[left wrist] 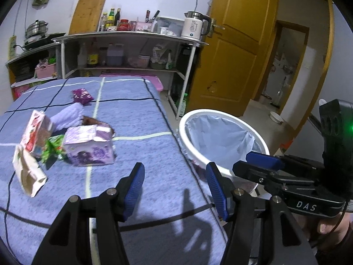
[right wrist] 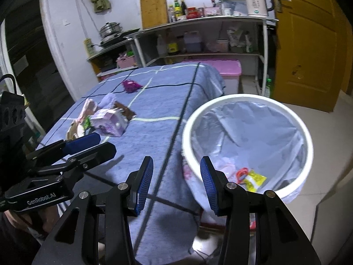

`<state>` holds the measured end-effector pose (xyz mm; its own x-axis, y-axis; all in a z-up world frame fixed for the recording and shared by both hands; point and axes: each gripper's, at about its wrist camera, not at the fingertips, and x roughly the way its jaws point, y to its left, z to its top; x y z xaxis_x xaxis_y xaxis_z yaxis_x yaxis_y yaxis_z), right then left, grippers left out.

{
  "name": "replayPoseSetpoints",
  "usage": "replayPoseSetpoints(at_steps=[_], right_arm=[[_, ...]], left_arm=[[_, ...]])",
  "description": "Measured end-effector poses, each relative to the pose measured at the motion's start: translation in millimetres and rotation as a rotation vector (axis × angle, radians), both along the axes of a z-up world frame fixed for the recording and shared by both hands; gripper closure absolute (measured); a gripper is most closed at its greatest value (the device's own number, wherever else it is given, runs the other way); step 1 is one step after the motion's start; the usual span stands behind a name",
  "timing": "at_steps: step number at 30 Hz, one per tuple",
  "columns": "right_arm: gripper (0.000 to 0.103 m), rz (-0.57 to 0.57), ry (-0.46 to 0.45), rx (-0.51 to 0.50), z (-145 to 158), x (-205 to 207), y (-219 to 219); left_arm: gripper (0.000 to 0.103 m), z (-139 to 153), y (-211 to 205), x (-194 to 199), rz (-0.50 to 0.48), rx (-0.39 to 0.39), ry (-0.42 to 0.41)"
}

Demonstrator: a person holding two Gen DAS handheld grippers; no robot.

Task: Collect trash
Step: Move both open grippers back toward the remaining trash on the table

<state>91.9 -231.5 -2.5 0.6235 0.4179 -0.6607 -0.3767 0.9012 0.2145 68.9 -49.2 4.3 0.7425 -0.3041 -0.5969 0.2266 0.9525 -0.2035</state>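
A blue checked table carries a trash pile, with a lined white bin just beside its edge. The left claw and right claw both gape empty.

— Where does the trash lie?
— Clustered on the table, left of the bin: a milk carton in front, a snack packet well behind it.
— And the bin?
— Just beside the table's right edge, wrappers in it; a shelf unit stands behind.
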Motion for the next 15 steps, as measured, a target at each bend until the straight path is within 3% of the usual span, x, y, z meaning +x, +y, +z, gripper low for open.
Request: replayPoseSetpoints(at_steps=[15], right_arm=[[0.049,0.179,0.026,0.013,-11,6,57]], left_arm=[[0.043,-10,63,-20,0.175,-0.015,0.014]])
